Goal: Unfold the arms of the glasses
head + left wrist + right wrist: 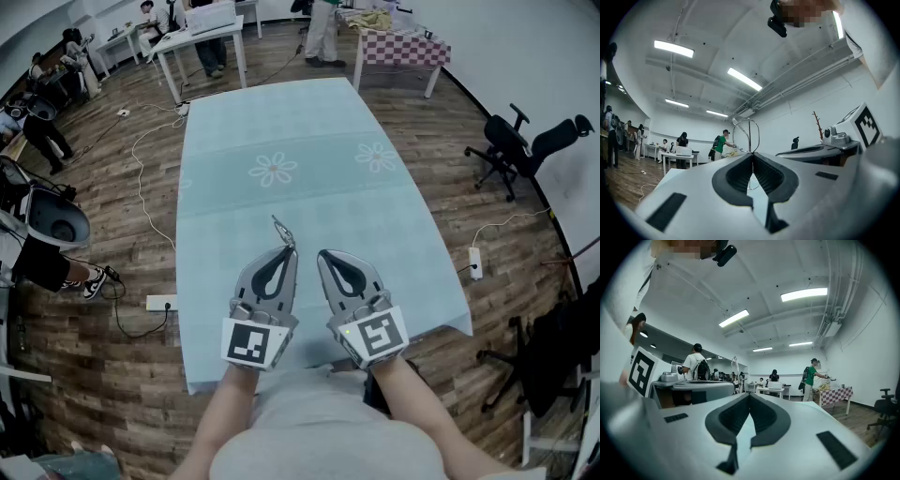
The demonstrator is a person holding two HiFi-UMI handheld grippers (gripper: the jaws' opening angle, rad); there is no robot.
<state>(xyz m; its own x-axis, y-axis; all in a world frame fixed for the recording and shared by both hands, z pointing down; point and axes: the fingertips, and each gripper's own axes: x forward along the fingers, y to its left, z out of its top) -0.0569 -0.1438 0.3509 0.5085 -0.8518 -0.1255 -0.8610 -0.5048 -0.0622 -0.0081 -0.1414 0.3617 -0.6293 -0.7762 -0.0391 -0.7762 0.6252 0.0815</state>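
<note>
While both hover over table (pixel 281 122), L gripper (pixel 290 249) pinching glasses (pixel 749 136), R gripper (pixel 322 253) closed, empty.

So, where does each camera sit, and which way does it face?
Head view: on the head, facing steeply down at the table; forearms, left claw, right claw show.
Left gripper view: on the left claw, facing along its jaws, shut on the glasses.
Right gripper view: on the right claw, facing along its shut, empty jaws.
Shared: all show the glasses.
</note>
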